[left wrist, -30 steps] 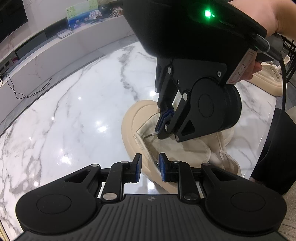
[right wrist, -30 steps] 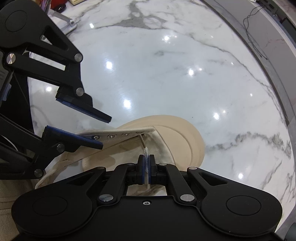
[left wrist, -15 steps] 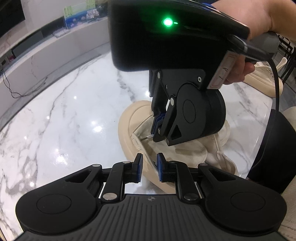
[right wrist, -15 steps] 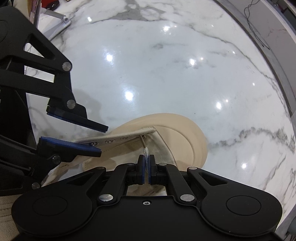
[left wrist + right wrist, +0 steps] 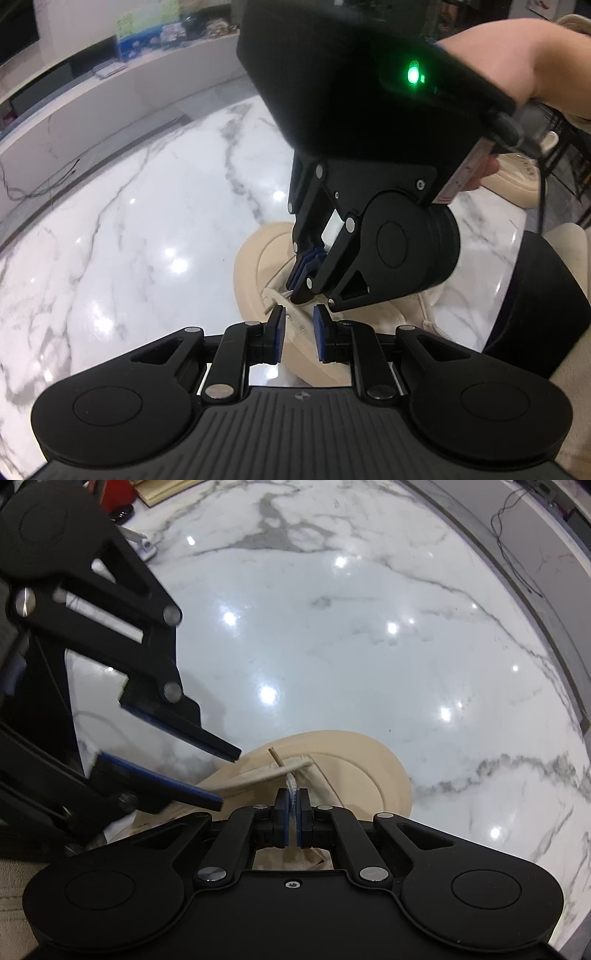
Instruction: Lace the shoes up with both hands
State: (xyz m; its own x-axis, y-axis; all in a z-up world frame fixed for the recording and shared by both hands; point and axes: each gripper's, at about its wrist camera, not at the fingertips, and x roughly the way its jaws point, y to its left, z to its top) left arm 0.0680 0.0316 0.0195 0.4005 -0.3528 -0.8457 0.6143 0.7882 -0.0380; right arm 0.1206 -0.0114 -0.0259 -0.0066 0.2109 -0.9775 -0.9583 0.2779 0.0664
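A cream shoe [image 5: 255, 266] lies on the marble table [image 5: 147, 221], its toe [image 5: 362, 768] pointing away from me. My right gripper [image 5: 293, 812] is shut on the white lace [image 5: 291, 786] just under the eyelet flap [image 5: 258, 773]. The lace tip [image 5: 275, 757] pokes up through the front eyelet. My left gripper [image 5: 298, 332] is open, its blue pads on either side of the flap's edge [image 5: 295, 319] without pinching it. In the right wrist view the left gripper [image 5: 229, 777] comes in from the left. In the left wrist view the right gripper [image 5: 301, 275] hangs over the shoe.
A second cream shoe [image 5: 517, 177] sits at the table's far right. A person's hand [image 5: 498, 55] holds the right gripper, and dark clothing [image 5: 535, 295] is at the near right edge. A red object [image 5: 114, 498] and small items lie at the far left.
The lace tip has gone from below the flap up through the eyelet. My left gripper has moved in closer, so the flap now sits between its pads.
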